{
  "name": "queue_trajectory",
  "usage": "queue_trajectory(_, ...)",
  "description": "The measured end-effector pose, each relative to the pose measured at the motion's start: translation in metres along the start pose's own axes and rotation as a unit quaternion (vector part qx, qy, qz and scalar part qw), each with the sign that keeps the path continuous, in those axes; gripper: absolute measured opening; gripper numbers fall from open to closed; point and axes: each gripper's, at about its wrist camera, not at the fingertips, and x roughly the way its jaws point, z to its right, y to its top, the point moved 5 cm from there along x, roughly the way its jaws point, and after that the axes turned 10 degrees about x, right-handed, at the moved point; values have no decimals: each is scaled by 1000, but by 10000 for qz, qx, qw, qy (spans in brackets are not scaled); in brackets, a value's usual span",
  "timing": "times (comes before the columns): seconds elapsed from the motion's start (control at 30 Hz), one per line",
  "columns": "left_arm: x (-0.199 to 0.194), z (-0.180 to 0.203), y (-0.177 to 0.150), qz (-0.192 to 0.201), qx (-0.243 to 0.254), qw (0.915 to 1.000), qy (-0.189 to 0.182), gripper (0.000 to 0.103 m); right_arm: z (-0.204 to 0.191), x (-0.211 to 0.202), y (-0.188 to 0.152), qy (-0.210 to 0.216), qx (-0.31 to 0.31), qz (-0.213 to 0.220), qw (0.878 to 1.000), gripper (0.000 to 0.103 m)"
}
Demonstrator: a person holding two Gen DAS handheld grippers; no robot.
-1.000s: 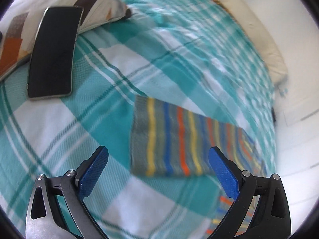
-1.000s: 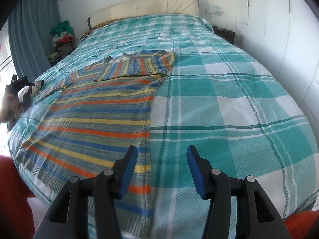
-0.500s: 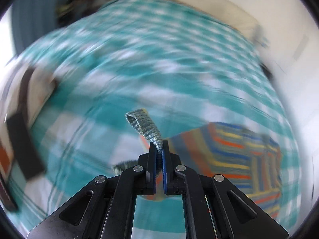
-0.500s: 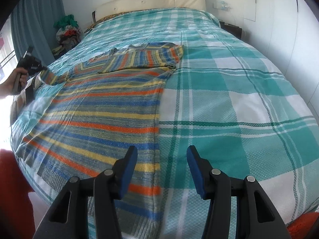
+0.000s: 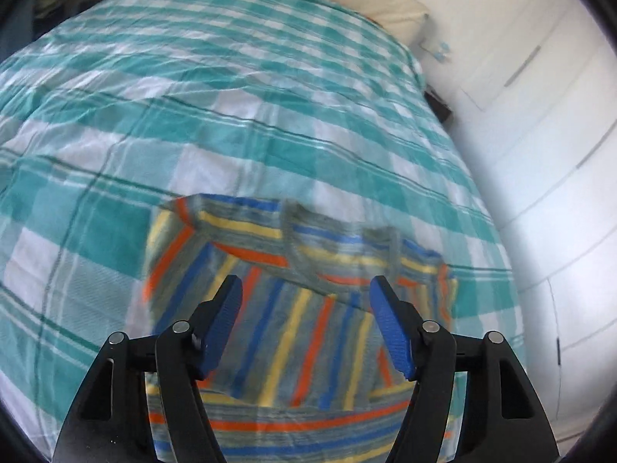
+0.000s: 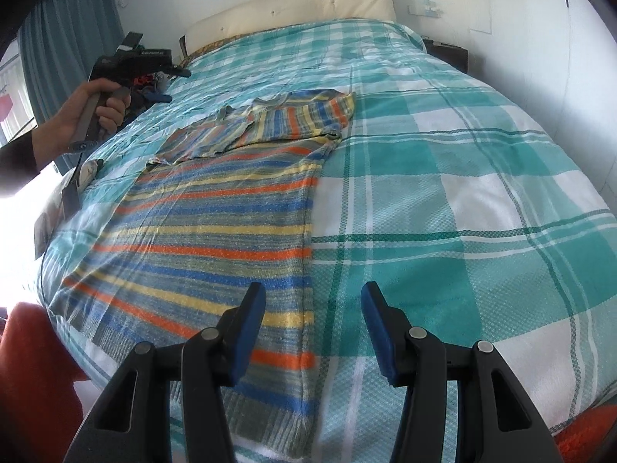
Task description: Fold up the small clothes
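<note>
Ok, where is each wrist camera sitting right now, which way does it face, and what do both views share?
Left wrist: above the striped sweater's folded-in sleeves, facing the headboard; only the open left gripper shows.
Right wrist: at the bed's foot by the hem, facing up the plaid bedspread; the open right gripper shows, plus the person's left hand at upper left.
Shared: sweater, bedspread, headboard.

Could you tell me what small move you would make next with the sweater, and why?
Probably lower the right gripper onto the sweater's bottom hem and close on it. Both sleeves already lie folded across the chest, both grippers are open and hold nothing, and the striped sweater lies flat and full-length on the bed, its hem nearest the right fingers.
</note>
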Motion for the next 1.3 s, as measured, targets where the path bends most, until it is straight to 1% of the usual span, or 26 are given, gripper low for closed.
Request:
queue_trajectory(0.07, 6, -30, -12, -209, 91, 9981, 571, 66, 2, 1, 0, 9, 32, -15, 10000, 51)
queue_trajectory(0.13, 6, -52, -28, -311, 157, 9956, 869, 66, 3, 2, 0, 22, 51, -46, 10000, 51)
queue_trajectory(0.23, 10, -76, -53, -449, -69, 9966, 694, 66, 2, 3, -2, 34, 33, -83, 10000, 51)
queue_trajectory(0.3, 17, -80, -63, -555, -144, 9972, 474, 65, 0, 6, -3, 17, -22, -121, 9999, 51)
queue_trajectory(0.33, 21, -78, -69, -606, -91, 9976, 317, 43, -1, 8, -5, 6, -49, -146, 9999, 51)
queue_trajectory(0.37, 27, -73, -75, -722, 133, 9968, 313, 15, -2, 10, -6, -9, -79, -188, 9998, 51)
queue_trajectory(0.4, 32, -69, -81, -914, 424, 9923, 714, 7, -3, 12, -6, -18, -98, -223, 9997, 51)
queue_trajectory(0.43, 33, -70, -87, -954, 606, 9870, 1144, 7, -3, 14, -7, -29, -113, -251, 9996, 51)
queue_trajectory(0.47, 30, -72, -93, -870, 542, 9870, 1235, 8, -4, 15, -7, -46, -129, -260, 9996, 51)
queue_trajectory(0.53, 23, -77, -98, -701, 308, 9907, 1126, 8, -4, 13, -6, -49, -145, -228, 9996, 51)
queue_trajectory(0.57, 20, -77, -100, -668, 288, 9914, 1090, 10, -4, 13, -6, -58, -151, -206, 9997, 51)
queue_trajectory(0.63, 15, -77, -103, -712, 351, 9896, 1203, 22, -3, 14, -6, -57, -137, -230, 9996, 51)
queue_trajectory(0.67, 10, -77, -103, -685, 357, 9888, 1275, 27, -2, 15, -6, -52, -122, -252, 9996, 51)
queue_trajectory(0.7, 4, -77, -102, -607, 332, 9879, 1385, 38, -1, 16, -7, -42, -107, -277, 9996, 51)
queue_trajectory(0.73, -4, -77, -101, -467, 296, 9873, 1487, 43, -1, 16, -6, -32, -100, -284, 9995, 51)
queue_trajectory(0.8, -18, -69, -94, -115, 325, 9884, 1482, 44, -1, 15, -6, -24, -87, -252, 9996, 51)
queue_trajectory(0.87, -24, -45, -86, 98, 634, 9902, 1239, 44, 0, 14, -5, -20, -70, -216, 9997, 52)
queue_trajectory(0.93, -18, -15, -82, 47, 1059, 9900, 929, 46, 0, 14, -4, -24, -56, -209, 9998, 51)
queue_trajectory(1.0, -7, 13, -83, -82, 1531, 9855, 728, 51, 1, 12, 0, 43, 83, -253, 9996, 51)
queue_trajectory(1.03, -1, 20, -86, -119, 1684, 9831, 704, 56, 0, 9, 5, 103, 151, -288, 9994, 51)
queue_trajectory(1.07, 6, 22, -90, -152, 1770, 9813, 737, 60, -2, 6, 13, 193, 168, -291, 9993, 51)
queue_trajectory(1.1, 18, 18, -96, -258, 1797, 9795, 878, 64, -7, 1, 25, 316, 110, -275, 9991, 51)
queue_trajectory(1.17, 43, -3, -116, -651, 1669, 9766, 1188, 65, -24, -2, 55, 545, -84, -307, 9980, 51)
queue_trajectory(1.2, 45, -12, -121, -622, 1554, 9796, 1113, 67, -36, -1, 76, 734, -188, -357, 9965, 51)
queue_trajectory(1.23, 39, -14, -122, -414, 1467, 9831, 1011, 67, -47, 2, 95, 902, -242, -366, 9950, 51)
queue_trajectory(1.3, 26, -15, -124, -355, 1333, 9855, 993, 69, -72, 15, 131, 1266, -262, -445, 9906, 51)
